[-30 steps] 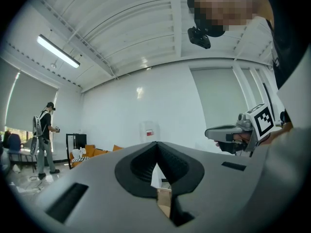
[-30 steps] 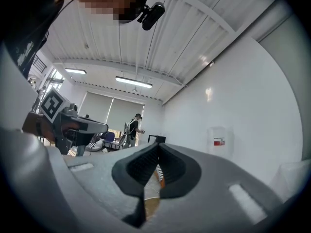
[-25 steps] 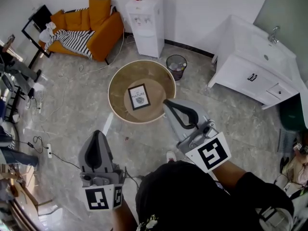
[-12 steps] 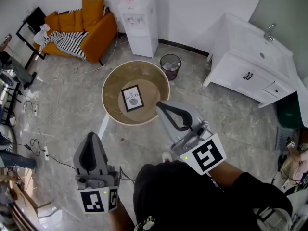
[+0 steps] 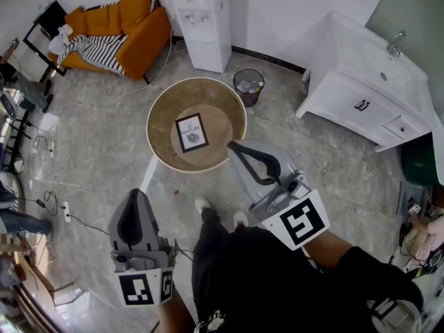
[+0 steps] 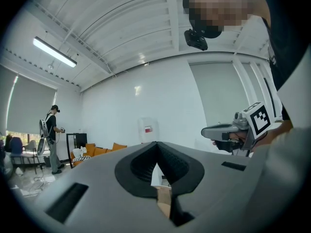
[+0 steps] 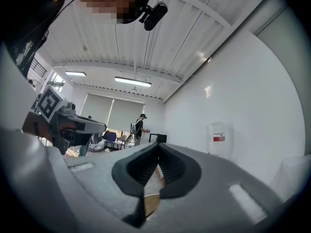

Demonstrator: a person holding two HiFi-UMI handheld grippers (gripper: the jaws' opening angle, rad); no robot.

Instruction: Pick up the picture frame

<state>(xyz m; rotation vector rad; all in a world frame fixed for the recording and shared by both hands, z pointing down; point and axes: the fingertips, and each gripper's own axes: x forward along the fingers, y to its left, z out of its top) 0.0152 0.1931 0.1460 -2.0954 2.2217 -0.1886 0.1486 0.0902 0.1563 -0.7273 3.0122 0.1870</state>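
The picture frame (image 5: 192,132), black-edged with a white print, lies flat on the round wooden table (image 5: 166,103). My right gripper (image 5: 234,145) is shut and empty; in the head view its tip shows at the table's near right rim, right of the frame. Farther back on the left, my left gripper (image 5: 137,192) is also shut and empty, over the floor short of the table. In the left gripper view the jaws (image 6: 156,143) meet with nothing between them, and the right gripper (image 6: 228,130) shows beside them. The right gripper view shows its jaws (image 7: 158,145) closed too.
Behind the table stand a white water dispenser (image 5: 205,23) and a small bin (image 5: 248,87). An orange sofa (image 5: 118,30) is at the back left, a white sink cabinet (image 5: 361,89) at the right. Cables and a power strip (image 5: 66,214) lie on the floor at left. A person (image 6: 52,137) stands far off.
The person's leg and shoes have come into the head view below the table, stepping towards it. Both grippers stay shut and keep nearly the same place in the picture.
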